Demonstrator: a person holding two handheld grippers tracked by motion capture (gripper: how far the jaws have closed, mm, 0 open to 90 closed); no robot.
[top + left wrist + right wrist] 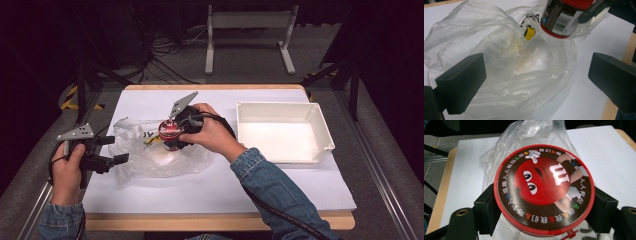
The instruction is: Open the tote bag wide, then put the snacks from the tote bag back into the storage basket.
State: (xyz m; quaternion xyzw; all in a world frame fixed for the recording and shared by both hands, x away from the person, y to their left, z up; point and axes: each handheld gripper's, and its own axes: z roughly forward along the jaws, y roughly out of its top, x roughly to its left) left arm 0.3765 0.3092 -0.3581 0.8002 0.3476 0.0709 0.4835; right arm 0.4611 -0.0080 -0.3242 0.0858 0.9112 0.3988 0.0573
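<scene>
While right tongs pinch round red candy tin above plastic bag, tin sides smooth: may slip, drop back in bag. Left tongs spread wide, near bag, not holding: bag may lift. White tray waits well apart on table.

A dim lab or recording studio is showing here: loose cables are trailing over grey carpet, black stands are flanking a paper-covered table, and a white bench frame is standing behind (nothing homely).
</scene>
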